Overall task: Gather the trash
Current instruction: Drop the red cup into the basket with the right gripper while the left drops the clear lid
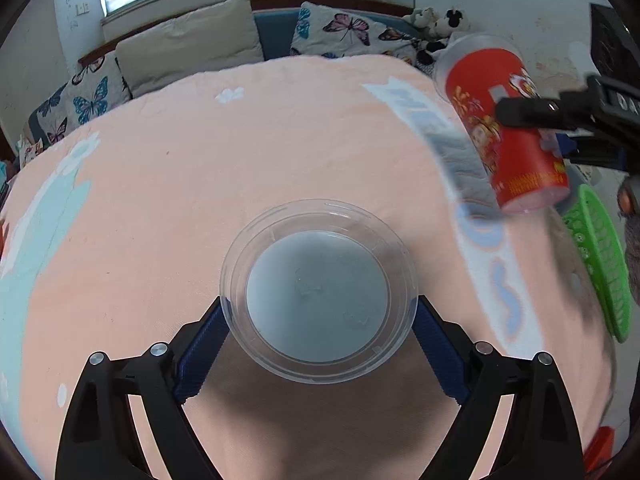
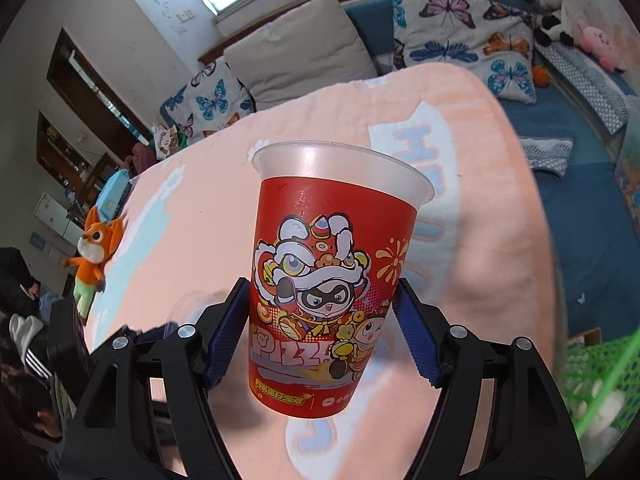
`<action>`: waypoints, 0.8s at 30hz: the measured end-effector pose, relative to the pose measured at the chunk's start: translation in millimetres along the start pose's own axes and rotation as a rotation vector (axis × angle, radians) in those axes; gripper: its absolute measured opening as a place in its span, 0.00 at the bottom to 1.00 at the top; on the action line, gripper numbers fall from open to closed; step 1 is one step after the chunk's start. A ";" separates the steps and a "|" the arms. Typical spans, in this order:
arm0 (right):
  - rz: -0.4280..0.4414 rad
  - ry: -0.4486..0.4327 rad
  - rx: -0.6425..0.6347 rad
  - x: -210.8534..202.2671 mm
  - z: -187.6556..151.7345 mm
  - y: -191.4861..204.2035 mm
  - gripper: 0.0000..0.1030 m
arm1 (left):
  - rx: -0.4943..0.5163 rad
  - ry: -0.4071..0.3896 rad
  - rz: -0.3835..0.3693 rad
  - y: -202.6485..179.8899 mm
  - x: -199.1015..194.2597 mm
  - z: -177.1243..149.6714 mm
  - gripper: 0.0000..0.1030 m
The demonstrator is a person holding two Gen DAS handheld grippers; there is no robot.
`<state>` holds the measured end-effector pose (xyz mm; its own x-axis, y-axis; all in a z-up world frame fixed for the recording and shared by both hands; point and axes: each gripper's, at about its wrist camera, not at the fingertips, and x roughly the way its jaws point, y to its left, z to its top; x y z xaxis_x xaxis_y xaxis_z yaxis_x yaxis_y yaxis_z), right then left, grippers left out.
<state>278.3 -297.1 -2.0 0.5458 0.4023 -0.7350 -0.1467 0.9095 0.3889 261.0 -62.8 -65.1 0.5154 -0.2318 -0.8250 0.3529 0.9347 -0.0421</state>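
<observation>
1. The room was a lived-in bedroom or sitting room: a window, a blue sofa point(image 2: 576, 184) piled with butterfly cushions point(image 1: 340, 30) and plush cows point(image 2: 552, 0), and in front of it a big surface covered by a peach blanket point(image 1: 200, 184) with pale blue lettering.
2. A green mesh basket point(image 1: 600, 264) sat off the blanket's right edge; I took it for the trash bin, and something pale already seemed to lie inside, though it was too blurred to name.
3. The red printed cup point(image 2: 328, 280) was lifted clear of the blanket, tilted, with the right tool point(image 2: 320, 332) clenched on its lower body. It hung near the basket but was not yet in it.
4. The clear plastic lid point(image 1: 318, 290) was gripped edge to edge by the left tool point(image 1: 320, 324), above the blanket's middle.
5. As I judged it, both pieces were picked up; dropping them in the basket was left. An orange fox toy point(image 2: 94, 256) was no trash.
</observation>
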 end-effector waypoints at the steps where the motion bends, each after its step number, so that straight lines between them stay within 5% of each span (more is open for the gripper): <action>1: -0.007 -0.012 -0.004 -10.8 -6.8 -2.3 0.70 | 0.002 -0.005 -0.005 -2.9 -3.0 -0.4 0.84; 11: -0.102 -0.110 0.013 -99.3 -64.3 -38.7 0.70 | 0.056 -0.070 -0.110 -65.0 -40.9 4.7 0.84; 24: -0.407 -0.136 0.109 -162.7 -130.1 -138.0 0.70 | 0.189 -0.099 -0.209 -160.2 -55.7 20.9 0.84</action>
<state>102.3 -474.4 -8.4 0.6460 -0.0107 -0.7633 0.1869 0.9717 0.1445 192.1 -205.3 -0.6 0.4867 -0.4475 -0.7503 0.5937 0.7995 -0.0917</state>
